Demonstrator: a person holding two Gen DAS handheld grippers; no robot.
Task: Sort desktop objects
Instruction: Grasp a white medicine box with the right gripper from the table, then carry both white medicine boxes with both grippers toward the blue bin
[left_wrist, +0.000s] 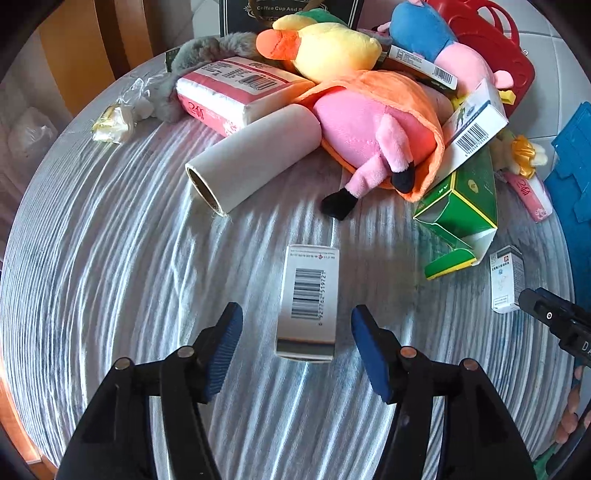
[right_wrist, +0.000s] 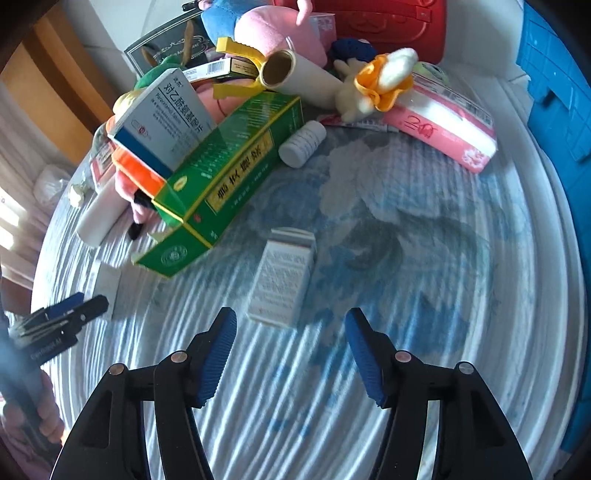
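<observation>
Since nearly everything is heaped together from ten to two o'clock — plush toys (left_wrist: 369, 129), tissue packs (left_wrist: 236, 92), the green carton (right_wrist: 225, 173) — sorting looks barely begun. The left gripper (left_wrist: 297, 332), fingers wide, straddles a barcoded box (left_wrist: 308, 302); the right gripper (right_wrist: 291, 336), also wide and empty, faces a small white box (right_wrist: 282, 277) at twelve o'clock.

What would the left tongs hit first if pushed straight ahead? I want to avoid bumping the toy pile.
Most likely the small white barcode box, which lies between the open left tongs and just ahead. The pink plush toy lies farther along the same line, though depth is hard to judge.
</observation>
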